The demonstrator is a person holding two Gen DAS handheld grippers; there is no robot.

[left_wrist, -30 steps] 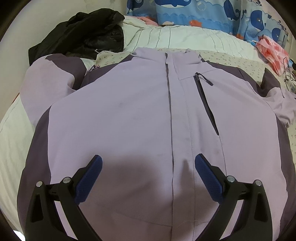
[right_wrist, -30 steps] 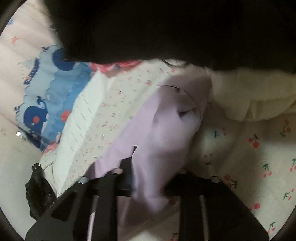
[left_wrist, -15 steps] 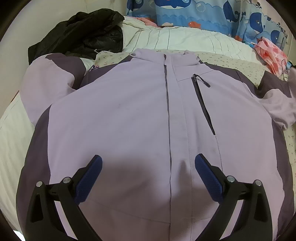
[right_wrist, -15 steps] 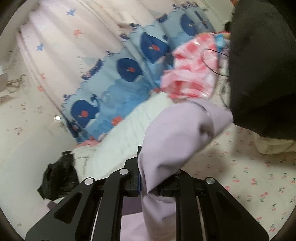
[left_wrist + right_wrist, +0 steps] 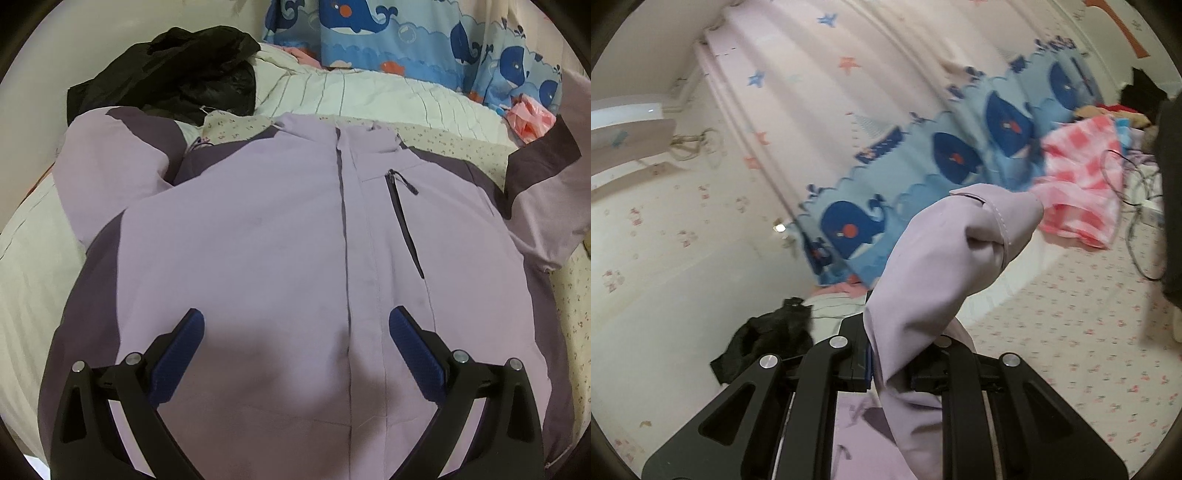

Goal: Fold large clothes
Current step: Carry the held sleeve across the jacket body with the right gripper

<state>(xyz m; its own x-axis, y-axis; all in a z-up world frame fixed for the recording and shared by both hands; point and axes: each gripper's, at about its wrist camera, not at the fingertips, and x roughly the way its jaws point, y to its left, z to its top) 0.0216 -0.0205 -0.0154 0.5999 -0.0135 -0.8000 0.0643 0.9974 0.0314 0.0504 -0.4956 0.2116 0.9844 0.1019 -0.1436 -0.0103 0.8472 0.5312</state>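
Observation:
A lilac jacket [image 5: 280,236] with dark purple panels lies front up and zipped on the bed. My left gripper [image 5: 295,332] is open and hovers over its lower front, empty. The jacket's far sleeve [image 5: 546,206] is lifted at the right edge of the left wrist view. My right gripper [image 5: 886,365] is shut on that sleeve's cuff end [image 5: 945,266] and holds it up in the air above the bed.
A black garment [image 5: 173,70] is heaped at the bed's back left. A pink checked cloth [image 5: 1078,192] and cables lie near the whale-print curtain [image 5: 406,40]. A white striped quilt [image 5: 369,96] lies behind the jacket's collar.
My right gripper has lifted the sleeve from low over the floral sheet up into the air, and the sleeve now rises at the jacket's right side. My left gripper has barely moved.

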